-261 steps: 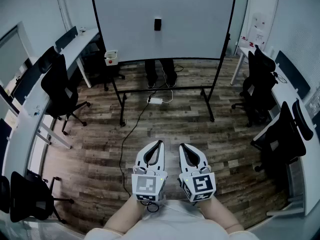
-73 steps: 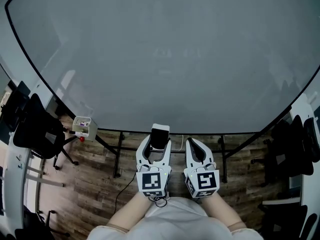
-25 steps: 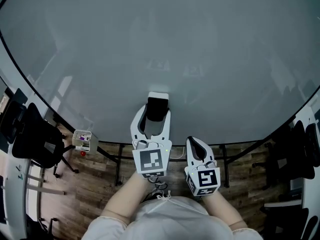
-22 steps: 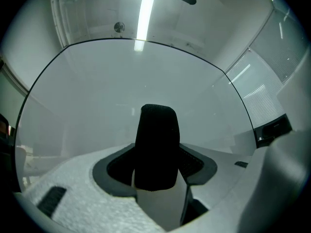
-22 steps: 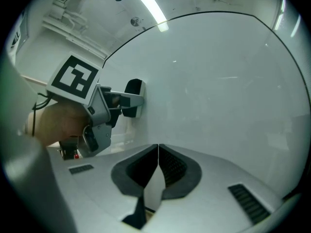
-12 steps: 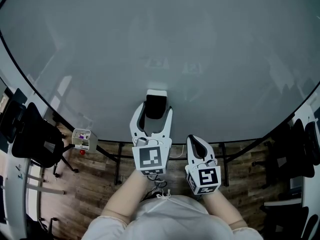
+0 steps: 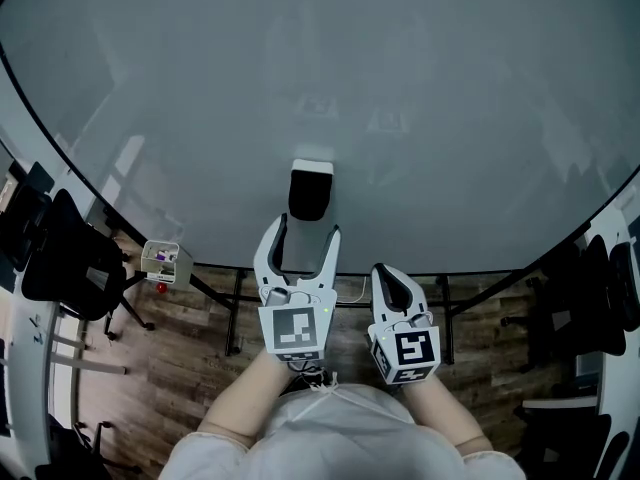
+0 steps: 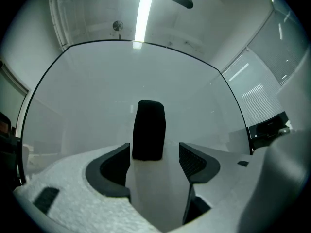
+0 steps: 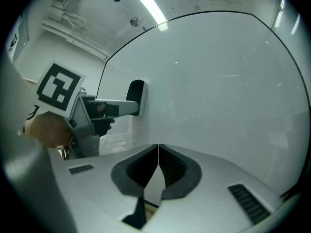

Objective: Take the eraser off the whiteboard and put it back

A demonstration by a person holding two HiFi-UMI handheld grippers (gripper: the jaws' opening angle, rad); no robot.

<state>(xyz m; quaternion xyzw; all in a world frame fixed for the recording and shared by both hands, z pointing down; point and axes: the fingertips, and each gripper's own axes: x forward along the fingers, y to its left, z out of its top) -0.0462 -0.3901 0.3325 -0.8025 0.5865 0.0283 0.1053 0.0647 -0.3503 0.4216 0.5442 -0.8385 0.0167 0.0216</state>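
Our left gripper [image 7: 303, 233], jaws just opened wide and holding nothing, faces the eraser [image 7: 310, 193] stuck low on the whiteboard [image 7: 400, 88]. Our right gripper [image 7: 388, 278] is closed and empty. If we withdraw crookedly, a jaw could knock the eraser off.

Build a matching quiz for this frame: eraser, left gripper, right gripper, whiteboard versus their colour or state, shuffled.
1 eraser
2 left gripper
3 right gripper
4 whiteboard

A jaws shut, empty
B pale, black-framed
C black, stuck on the board
D jaws apart, pads off the eraser

Pairs: 1-C, 2-D, 3-A, 4-B.
The left gripper's jaws have just been opening; the eraser shows between them, unpressed.
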